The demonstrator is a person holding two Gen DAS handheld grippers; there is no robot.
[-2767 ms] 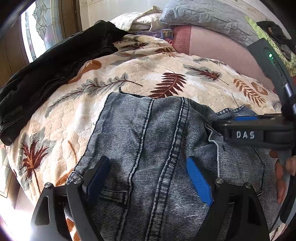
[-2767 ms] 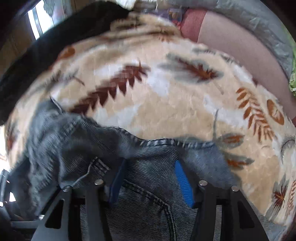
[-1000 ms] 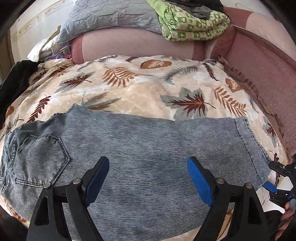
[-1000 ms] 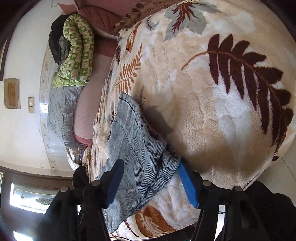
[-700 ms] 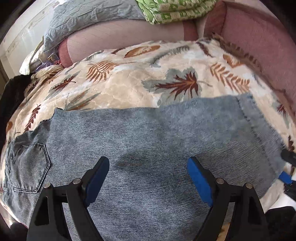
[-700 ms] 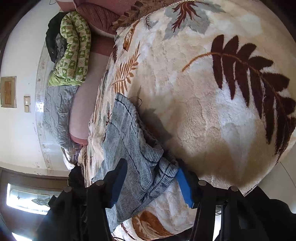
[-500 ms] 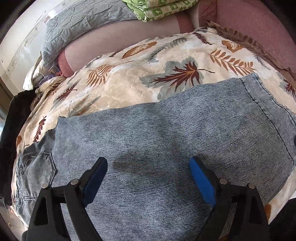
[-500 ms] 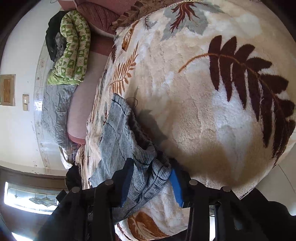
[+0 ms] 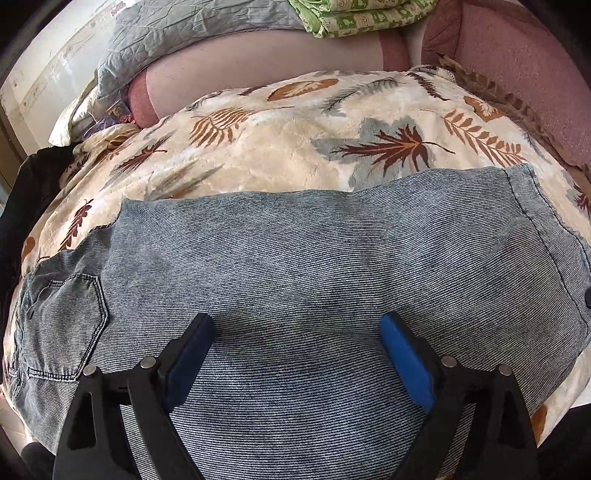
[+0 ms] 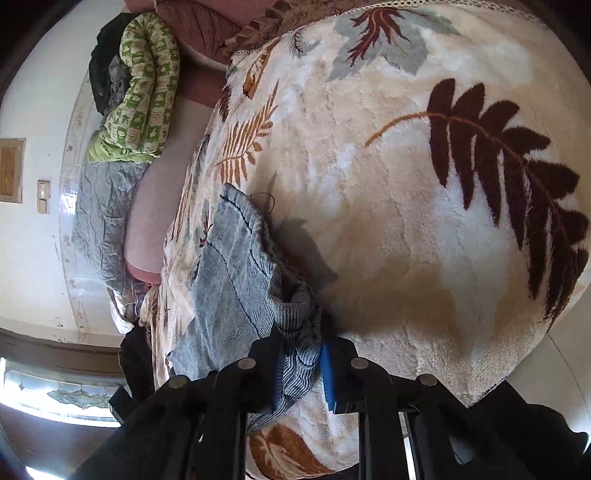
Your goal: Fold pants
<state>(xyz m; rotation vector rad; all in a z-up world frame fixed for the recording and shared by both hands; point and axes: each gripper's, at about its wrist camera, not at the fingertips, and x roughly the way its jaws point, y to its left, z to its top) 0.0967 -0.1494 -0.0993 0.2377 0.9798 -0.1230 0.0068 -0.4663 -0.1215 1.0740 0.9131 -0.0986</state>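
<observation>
Grey-blue denim pants [image 9: 314, 266] lie flat across a leaf-print blanket [image 9: 280, 147], back pocket [image 9: 66, 325] at the left, leg hem at the right. My left gripper [image 9: 295, 354] is open just above the middle of the leg, holding nothing. In the right wrist view the pants [image 10: 236, 273] run away from the camera, and my right gripper [image 10: 301, 354] is shut on the bunched hem of the pants at the blanket's near edge.
A grey quilted pillow [image 9: 184, 33] and a folded green patterned blanket [image 9: 362, 14] lie at the back on the pink sofa [image 9: 524, 66]. A black garment [image 9: 22, 192] lies at the far left. A window [image 10: 44, 391] shows in the right wrist view.
My right gripper has closed on the pants hem. My left gripper has moved closer over the leg and stayed open.
</observation>
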